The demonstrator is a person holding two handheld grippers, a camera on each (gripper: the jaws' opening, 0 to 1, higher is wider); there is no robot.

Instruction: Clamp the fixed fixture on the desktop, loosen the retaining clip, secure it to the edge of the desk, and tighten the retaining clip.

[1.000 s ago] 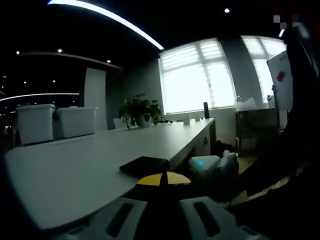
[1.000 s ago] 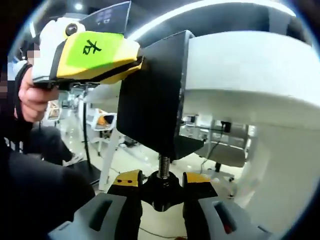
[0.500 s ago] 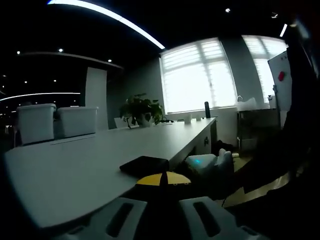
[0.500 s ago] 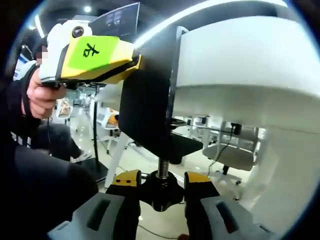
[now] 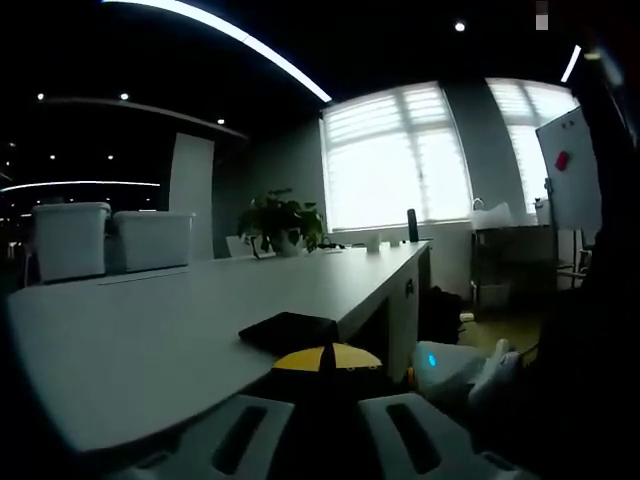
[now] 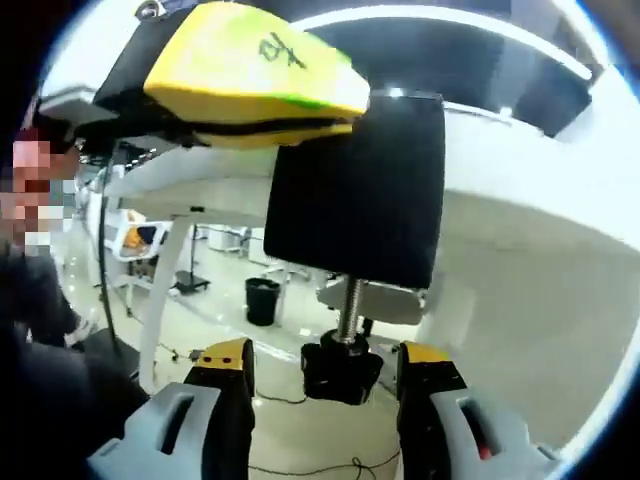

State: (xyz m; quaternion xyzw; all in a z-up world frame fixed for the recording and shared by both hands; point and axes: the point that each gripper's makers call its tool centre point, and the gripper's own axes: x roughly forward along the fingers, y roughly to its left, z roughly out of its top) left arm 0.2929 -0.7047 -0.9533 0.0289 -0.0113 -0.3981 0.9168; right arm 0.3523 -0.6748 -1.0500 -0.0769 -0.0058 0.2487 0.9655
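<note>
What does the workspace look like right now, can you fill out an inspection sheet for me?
Surface: long white desk, mostly bare.
Job's things: black clamp fixture sits over the desk edge; its threaded screw and black knob hang below.
Clutter: two white bins, potted plant, dark bottle at the far end.
Grippers: left gripper shut on the fixture's top plate; right gripper open, jaws either side of the knob, not gripping.
Cables: black cable on the floor.
Surroundings: bright blinded windows, whiteboard, black waste bin.

A potted plant [image 5: 281, 222] and two white bins [image 5: 110, 242] stand beyond bright windows [image 5: 392, 155].
</note>
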